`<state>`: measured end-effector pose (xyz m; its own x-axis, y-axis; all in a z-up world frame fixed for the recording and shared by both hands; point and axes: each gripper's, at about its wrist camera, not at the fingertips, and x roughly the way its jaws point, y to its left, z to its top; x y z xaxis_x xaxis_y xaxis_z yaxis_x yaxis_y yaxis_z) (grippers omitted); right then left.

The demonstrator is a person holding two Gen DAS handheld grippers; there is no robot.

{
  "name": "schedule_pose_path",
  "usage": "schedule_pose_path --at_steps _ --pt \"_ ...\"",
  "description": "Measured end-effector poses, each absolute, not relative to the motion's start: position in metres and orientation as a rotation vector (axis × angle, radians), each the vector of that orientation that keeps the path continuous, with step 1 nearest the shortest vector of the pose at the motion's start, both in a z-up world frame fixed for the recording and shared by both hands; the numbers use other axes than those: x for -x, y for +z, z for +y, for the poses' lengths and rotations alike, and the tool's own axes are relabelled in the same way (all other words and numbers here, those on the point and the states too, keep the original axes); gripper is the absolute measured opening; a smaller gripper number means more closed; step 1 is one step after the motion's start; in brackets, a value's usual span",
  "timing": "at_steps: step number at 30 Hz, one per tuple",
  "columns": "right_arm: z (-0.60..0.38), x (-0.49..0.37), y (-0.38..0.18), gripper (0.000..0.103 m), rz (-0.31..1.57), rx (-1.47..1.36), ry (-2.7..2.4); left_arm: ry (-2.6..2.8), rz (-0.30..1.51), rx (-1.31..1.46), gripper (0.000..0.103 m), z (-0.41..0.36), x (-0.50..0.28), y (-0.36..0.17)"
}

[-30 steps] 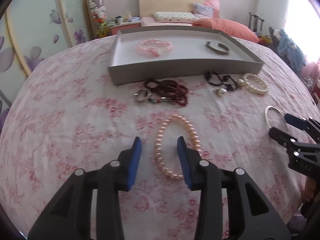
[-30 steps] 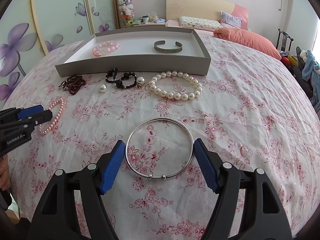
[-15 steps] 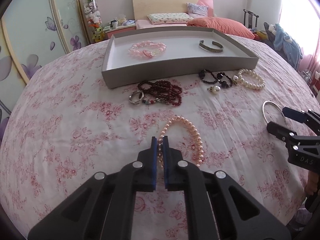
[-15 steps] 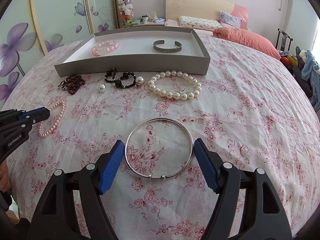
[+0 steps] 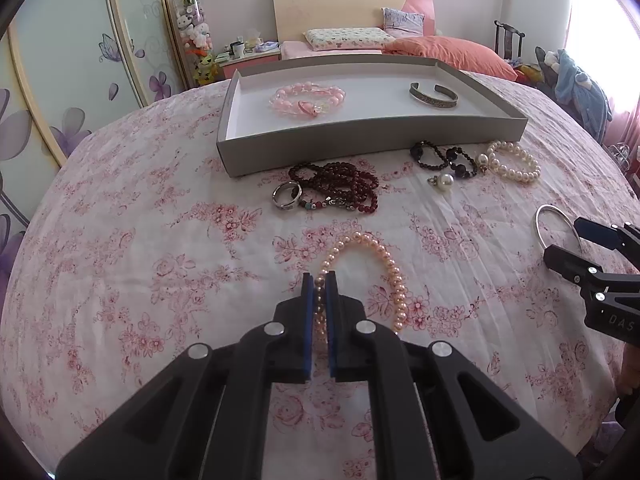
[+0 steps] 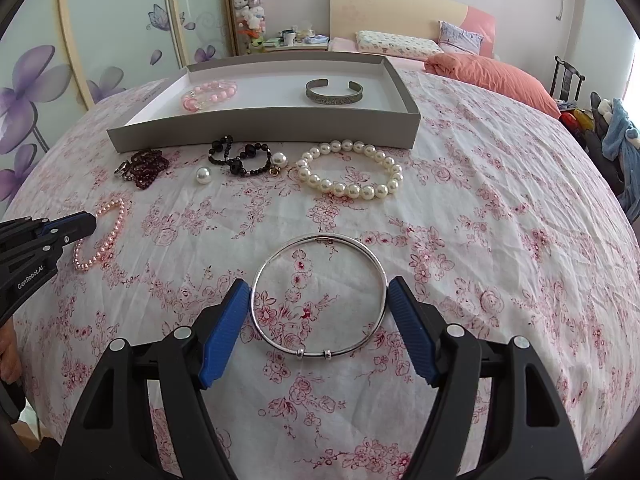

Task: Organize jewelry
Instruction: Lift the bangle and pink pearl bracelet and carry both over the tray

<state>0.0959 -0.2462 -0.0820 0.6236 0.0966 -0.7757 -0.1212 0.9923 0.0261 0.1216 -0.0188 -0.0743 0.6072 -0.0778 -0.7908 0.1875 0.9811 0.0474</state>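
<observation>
My left gripper is shut on the near left side of a pink pearl bracelet that lies on the floral bedspread; the bracelet also shows in the right wrist view. My right gripper is open, its blue pads on either side of a silver bangle that lies flat on the bedspread, close to both pads. A grey tray farther back holds a pink bead bracelet and a metal cuff.
In front of the tray lie a dark red bead strand, a silver ring, a black bead bracelet, a loose pearl and a white pearl bracelet. Pillows and a headboard stand behind.
My left gripper closed on the pink pearl bracelet's left side. The right gripper stayed around the silver bangle, barely moving.
</observation>
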Motion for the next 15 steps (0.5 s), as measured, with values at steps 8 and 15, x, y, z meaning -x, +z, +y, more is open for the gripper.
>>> schedule_pose_path --at_steps 8,15 --pt "-0.246 -0.094 -0.082 0.070 0.883 0.021 0.120 -0.156 0.902 -0.095 0.006 -0.012 -0.118 -0.074" --pt "-0.246 -0.093 -0.080 0.070 0.882 0.007 0.120 -0.151 0.891 -0.075 0.006 -0.007 -0.116 -0.071"
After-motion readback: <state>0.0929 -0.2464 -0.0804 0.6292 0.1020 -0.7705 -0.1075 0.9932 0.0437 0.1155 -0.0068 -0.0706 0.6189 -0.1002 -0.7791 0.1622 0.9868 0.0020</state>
